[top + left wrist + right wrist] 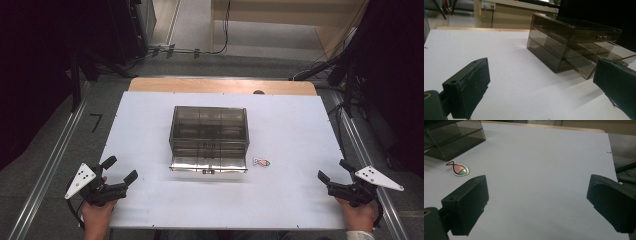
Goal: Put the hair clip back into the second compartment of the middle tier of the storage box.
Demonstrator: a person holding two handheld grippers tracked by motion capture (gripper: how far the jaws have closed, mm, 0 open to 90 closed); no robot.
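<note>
Fish-shaped sticker (261, 162), pink with a green end, lies flat on the white table (300, 130) just right of centre in the high view, close beside the lower right corner of the smoky plastic drawer box (209, 131). Its bottom drawer (208, 164) stands pulled out toward the lower edge of that frame, and I can see nothing in it. In the right gripper view the sticker (457, 168) sits at the upper left, beyond my left-hand jaw and near the box corner (451, 137).

Both tools are released. My right gripper (336, 176) rests at the lower right of the high view, jaws spread wide with nothing between them, well apart from the sticker. My left gripper (120, 169) sits at the lower left, jaws equally wide and empty; its own view looks across bare table to the box (571, 42) at the upper right.

I judge this as the very start: nothing grasped, the drawer ready. My guess is that the sticker goes into it. The next move calls for carrying the right gripper up and left in the frame to the sticker. Since it lies flat, the jaws must come down low and catch an edge; a slip could simply push it along the table.
</note>
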